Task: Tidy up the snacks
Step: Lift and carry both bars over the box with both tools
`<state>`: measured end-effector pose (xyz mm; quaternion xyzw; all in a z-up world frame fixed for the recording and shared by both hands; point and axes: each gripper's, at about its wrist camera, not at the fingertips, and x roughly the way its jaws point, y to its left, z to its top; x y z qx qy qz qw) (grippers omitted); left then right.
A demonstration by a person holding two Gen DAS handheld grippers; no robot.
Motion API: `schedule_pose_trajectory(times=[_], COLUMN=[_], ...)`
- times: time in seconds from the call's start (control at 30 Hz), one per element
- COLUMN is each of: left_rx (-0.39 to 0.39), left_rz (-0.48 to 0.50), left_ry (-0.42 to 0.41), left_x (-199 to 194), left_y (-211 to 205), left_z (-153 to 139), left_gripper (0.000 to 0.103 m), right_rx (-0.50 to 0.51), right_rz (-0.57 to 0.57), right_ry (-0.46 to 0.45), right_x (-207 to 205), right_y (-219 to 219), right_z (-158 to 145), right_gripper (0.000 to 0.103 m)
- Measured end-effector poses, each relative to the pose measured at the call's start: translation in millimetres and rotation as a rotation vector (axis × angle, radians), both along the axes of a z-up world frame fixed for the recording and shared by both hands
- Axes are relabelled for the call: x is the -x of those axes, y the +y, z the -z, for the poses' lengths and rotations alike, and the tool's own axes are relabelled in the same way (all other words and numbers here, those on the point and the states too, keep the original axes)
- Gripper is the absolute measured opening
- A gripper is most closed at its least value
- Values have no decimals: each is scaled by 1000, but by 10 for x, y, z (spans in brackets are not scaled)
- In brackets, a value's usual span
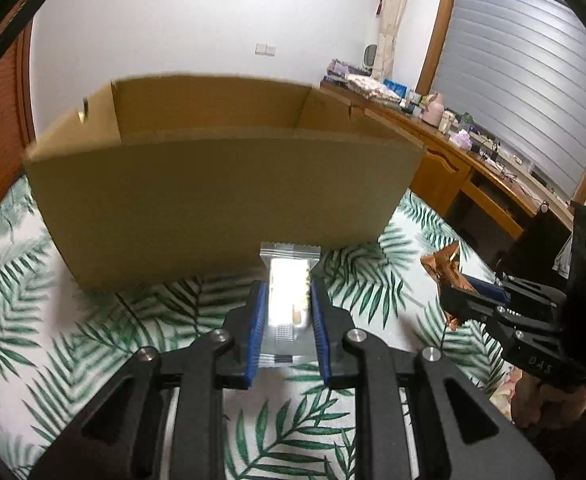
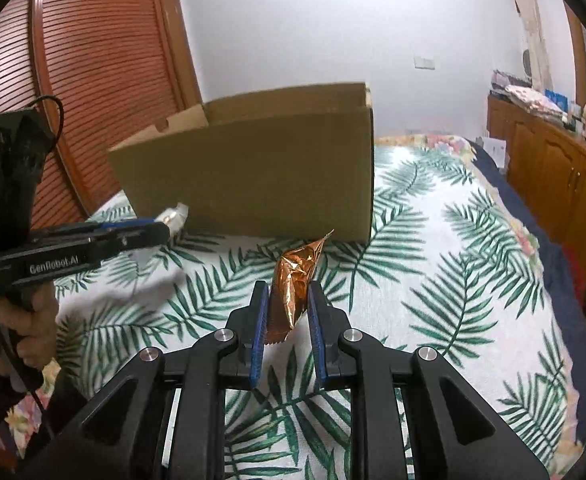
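Observation:
An open cardboard box [image 1: 221, 188] stands on the leaf-print bed cover [image 1: 73, 340]; it also shows in the right wrist view [image 2: 261, 184]. My left gripper [image 1: 287, 292] is shut on a silver snack packet [image 1: 287, 292], held in front of the box's near wall. My right gripper [image 2: 289, 296] is shut on a crumpled copper foil snack packet [image 2: 295, 280], held above the cover, short of the box. The right gripper [image 1: 459, 288] with the copper packet [image 1: 447, 264] shows at the right of the left wrist view. The left gripper [image 2: 165, 226] with its silver packet [image 2: 175, 216] shows at the left of the right wrist view.
A wooden louvred door [image 2: 93, 92] is left of the box. A wooden desk and cabinets [image 1: 473, 164] with clutter run along the right wall under a window with blinds [image 1: 521, 92]. The bed's edge with a dark blue border [image 2: 533, 248] is to the right.

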<state>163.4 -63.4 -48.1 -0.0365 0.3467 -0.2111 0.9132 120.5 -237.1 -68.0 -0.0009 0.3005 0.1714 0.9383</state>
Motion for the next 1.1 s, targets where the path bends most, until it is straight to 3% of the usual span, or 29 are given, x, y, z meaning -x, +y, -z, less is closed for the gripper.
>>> schedule_pose_trajectory(times=[0.33, 0.63, 0.87, 1.1], left_rx=[-31, -51, -69, -68], left_rz=[-16, -19, -12, -21], left_ry=[-101, -153, -160, -139], left_x=[-66, -149, -340, -675], left_y=[105, 222, 203, 286], left_z=[-594, -945, -975, -823], left_gripper=[20, 20, 20, 20], right_rx=[34, 79, 95, 111], right_rz=[-26, -52, -70, -89], right_ry=[-62, -105, -122, -128], right_x=[53, -59, -263, -529], right_y=[110, 247, 379, 539], right_z=[-436, -783, -938, -928], right_gripper=[17, 17, 17, 17])
